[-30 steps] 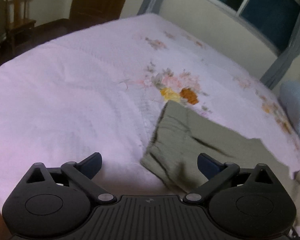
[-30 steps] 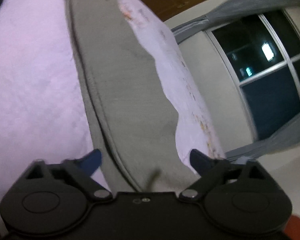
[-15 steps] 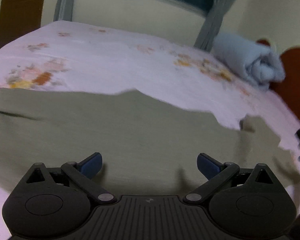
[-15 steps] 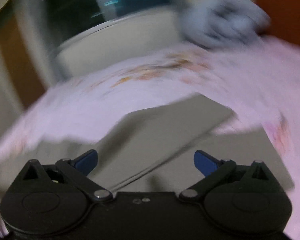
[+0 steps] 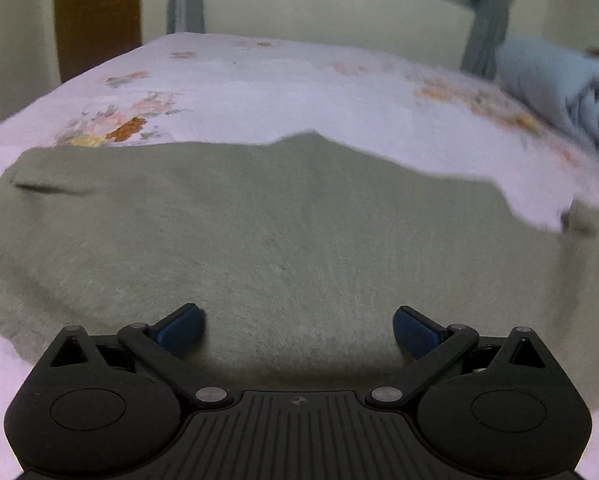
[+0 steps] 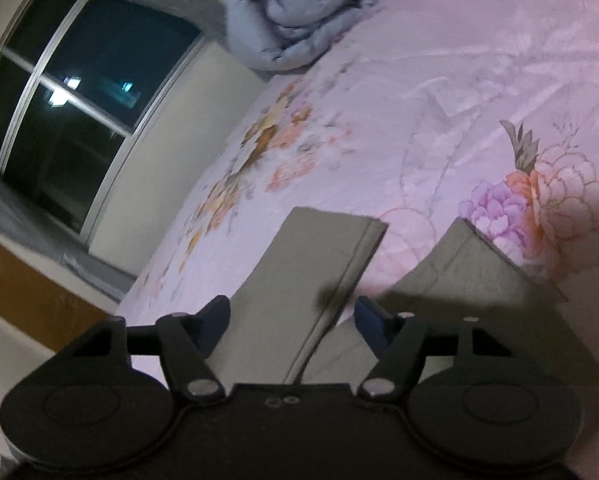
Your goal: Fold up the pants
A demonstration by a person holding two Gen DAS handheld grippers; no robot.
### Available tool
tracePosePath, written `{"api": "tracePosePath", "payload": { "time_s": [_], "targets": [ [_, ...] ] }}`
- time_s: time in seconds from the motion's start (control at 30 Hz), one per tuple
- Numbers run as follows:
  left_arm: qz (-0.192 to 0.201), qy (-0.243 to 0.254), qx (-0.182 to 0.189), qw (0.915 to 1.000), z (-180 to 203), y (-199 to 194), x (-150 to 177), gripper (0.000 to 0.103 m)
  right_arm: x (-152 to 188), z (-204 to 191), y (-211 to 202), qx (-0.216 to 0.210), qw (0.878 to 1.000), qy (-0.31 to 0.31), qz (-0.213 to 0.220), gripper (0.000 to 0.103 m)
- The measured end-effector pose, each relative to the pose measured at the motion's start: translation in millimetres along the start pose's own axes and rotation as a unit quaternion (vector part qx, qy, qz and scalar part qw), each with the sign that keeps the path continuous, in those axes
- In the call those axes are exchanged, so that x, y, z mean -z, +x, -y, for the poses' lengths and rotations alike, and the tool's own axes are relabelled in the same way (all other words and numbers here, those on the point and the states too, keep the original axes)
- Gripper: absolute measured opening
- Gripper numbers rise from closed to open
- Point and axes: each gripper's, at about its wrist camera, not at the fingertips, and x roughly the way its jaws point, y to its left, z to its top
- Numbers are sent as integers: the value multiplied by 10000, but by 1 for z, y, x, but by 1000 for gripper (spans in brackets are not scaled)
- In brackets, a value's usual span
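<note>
Olive pants (image 5: 283,232) lie spread flat on the bed (image 5: 259,80), over a pink floral sheet. Left gripper (image 5: 297,326) hangs low over the broad middle of the cloth, fingers (image 5: 179,324) spread wide, holding nothing. Right gripper (image 6: 291,320) is over the leg ends: two cuffs show apart, one leg (image 6: 319,264) between its spread fingers (image 6: 215,320), the other leg (image 6: 479,276) just beside to the right. Right fingers also released, nothing pinched. Rolled blue blanket (image 6: 299,16) sits well apart near the window (image 6: 71,92).

Step, as a judgement: pre-grasp for a fold, both tools positioning, no fold visibly started at the legs. The next move likely calls for the right gripper to drop and close on a cuff edge while the left takes or pins the matching edge, then one leg goes over the other. Risk: catching only the top layer, or bunching the sheet with it.
</note>
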Motion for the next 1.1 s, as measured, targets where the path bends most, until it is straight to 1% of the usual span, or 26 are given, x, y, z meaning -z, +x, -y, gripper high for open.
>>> {"api": "tracePosePath", "payload": {
  "time_s": [0.03, 0.1, 0.17, 0.23, 0.27, 0.33, 0.37, 0.4, 0.5, 0.6, 0.7, 0.77, 0.83, 0.9, 1.0, 1.1],
  "targets": [
    [-18, 81, -40, 10000, 2, 2, 1, 101, -2, 5, 5, 28, 9999, 99, 11, 55],
    [-18, 117, -55, 9999, 4, 4, 3, 103, -6, 13, 16, 30, 9995, 302, -5, 45],
    [-8, 157, -68, 9999, 5, 5, 4, 103, -7, 18, 25, 93, 9991, 407, -67, 39],
    [-13, 197, -90, 9998, 7, 5, 5, 103, -7, 20, 33, 142, 9987, 457, -165, 35],
    [-21, 203, -84, 9998, 8, 5, 5, 103, -8, 20, 37, 173, 9987, 448, -180, 30],
    [-52, 217, -63, 9997, 7, 6, 4, 103, -9, 19, 42, 191, 9984, 484, -201, 22],
    [-66, 214, -54, 9997, 7, 6, 3, 103, -9, 19, 43, 219, 9983, 483, -224, 5],
    [-84, 225, -48, 9997, 7, 6, 3, 103, -10, 17, 43, 225, 9984, 470, -228, 0],
    [-170, 252, 34, 9995, 4, 8, 0, 103, -10, 2, 25, 123, 9997, 199, -34, 0],
    [-278, 338, 170, 9989, 1, 8, -3, 103, -10, -18, -12, -18, 9998, -103, 173, 0],
    [-341, 452, 336, 9978, -3, 7, -4, 103, -6, -27, -48, 8, 9993, -244, 266, 0],
    [-371, 528, 439, 9970, -5, 7, -4, 103, -3, -25, -68, 76, 9992, -214, 319, 0],
    [-423, 603, 544, 9958, -8, 7, -5, 103, 0, -20, -84, 244, 9987, -214, 399, 0],
    [-485, 663, 645, 9945, -10, 7, -7, 103, 4, -8, -99, 335, 9984, -76, 456, 0],
    [-583, 795, 801, 9919, -13, 6, -9, 103, 15, 4, -107, 530, 9976, -68, 442, 0],
    [-689, 926, 936, 9889, -15, 6, -12, 103, 29, 21, -109, 664, 9970, 115, 384, 0]
  ]
}}
